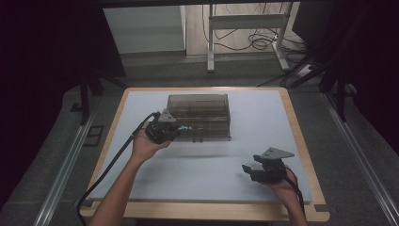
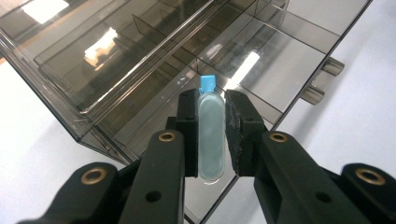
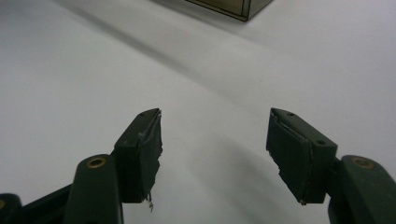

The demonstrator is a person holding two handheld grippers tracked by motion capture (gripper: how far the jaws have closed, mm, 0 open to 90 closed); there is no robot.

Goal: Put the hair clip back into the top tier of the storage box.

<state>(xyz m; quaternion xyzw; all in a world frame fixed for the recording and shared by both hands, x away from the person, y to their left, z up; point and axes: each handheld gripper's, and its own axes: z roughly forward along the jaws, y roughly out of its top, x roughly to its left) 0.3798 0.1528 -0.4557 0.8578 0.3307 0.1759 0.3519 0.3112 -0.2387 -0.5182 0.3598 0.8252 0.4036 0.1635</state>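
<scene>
A smoky clear plastic drawer box [image 1: 200,115] stands on the white table [image 1: 263,122]; its lower drawer [image 2: 261,60] is pulled out and split into compartments. My left gripper [image 1: 175,132] hovers at the box's front left, over the pulled-out drawer. In the left gripper view my left gripper [image 2: 211,112] is shut on a small pale vial with a blue cap [image 2: 210,135], cap pointing away over the drawer. My right gripper [image 1: 249,169] rests low near the table's front right, open, and in its own view my right gripper [image 3: 212,140] has only bare table between its pads.
The box's corner [image 3: 233,8] shows at the top of the right gripper view. Two drawer handles [image 2: 322,81] stick out at the drawer's front. A wooden rim [image 1: 301,141] borders the white table; a cable [image 1: 113,160] trails from the left gripper.
</scene>
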